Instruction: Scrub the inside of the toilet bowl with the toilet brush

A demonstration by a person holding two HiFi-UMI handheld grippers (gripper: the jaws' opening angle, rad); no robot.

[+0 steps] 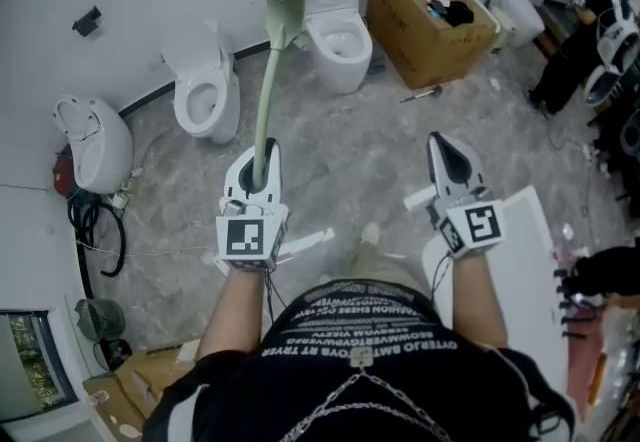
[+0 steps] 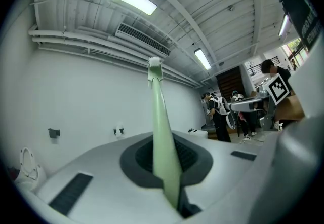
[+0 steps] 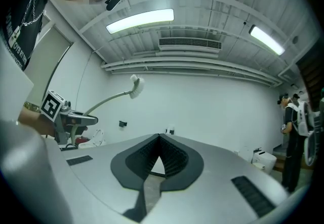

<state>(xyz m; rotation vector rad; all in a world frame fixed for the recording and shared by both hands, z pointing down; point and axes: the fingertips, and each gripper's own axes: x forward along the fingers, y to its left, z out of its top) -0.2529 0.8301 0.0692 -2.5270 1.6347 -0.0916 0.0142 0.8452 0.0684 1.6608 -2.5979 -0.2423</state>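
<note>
Toilet bowl [image 1: 340, 48] on the floor well ahead of the left gripper [image 1: 262, 158], caught in the head view only. Cardboard box [image 1: 425, 30] farther off, ahead of the right gripper [image 1: 447, 145]. Toilet brush [image 1: 266, 90] clamped by its pale green handle in the left gripper, bristle head raised far beyond the tips, not in the bowl. Right gripper pressed together on nothing; in its own view, brush [image 3: 109, 99] up left against the wall.
</note>
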